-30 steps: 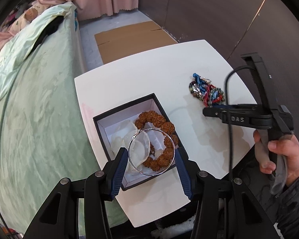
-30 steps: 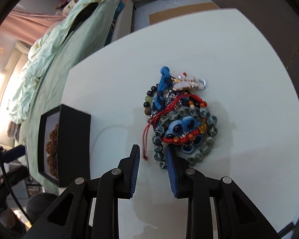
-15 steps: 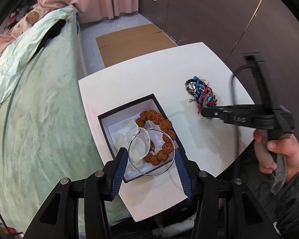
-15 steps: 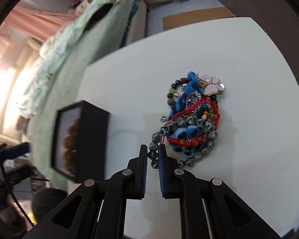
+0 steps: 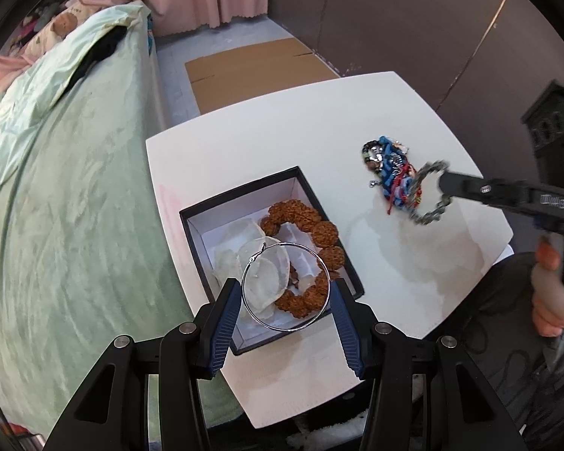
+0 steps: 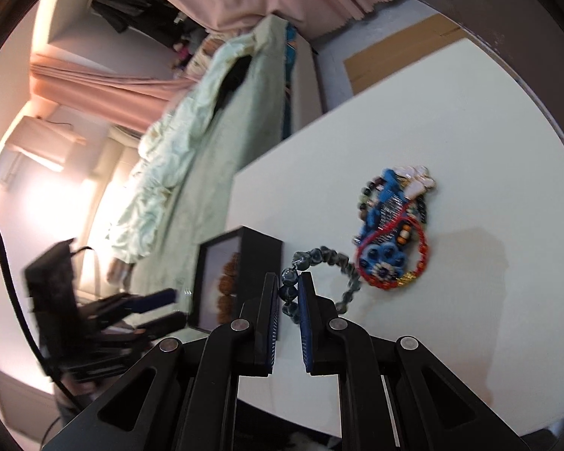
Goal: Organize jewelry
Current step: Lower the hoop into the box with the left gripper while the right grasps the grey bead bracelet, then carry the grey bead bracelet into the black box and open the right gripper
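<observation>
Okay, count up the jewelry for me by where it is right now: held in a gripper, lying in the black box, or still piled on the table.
Held in a gripper: 2, the silver hoop and the grey bead bracelet
In the black box: 1 clear piece, the brown bead bracelet
On the table: 1 tangled pile, pieces not separable
Total: 4 groups

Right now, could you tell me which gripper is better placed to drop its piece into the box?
Left. The left gripper holds the hoop directly over the box; the right gripper grips the grey bracelet away beside the pile.
</observation>
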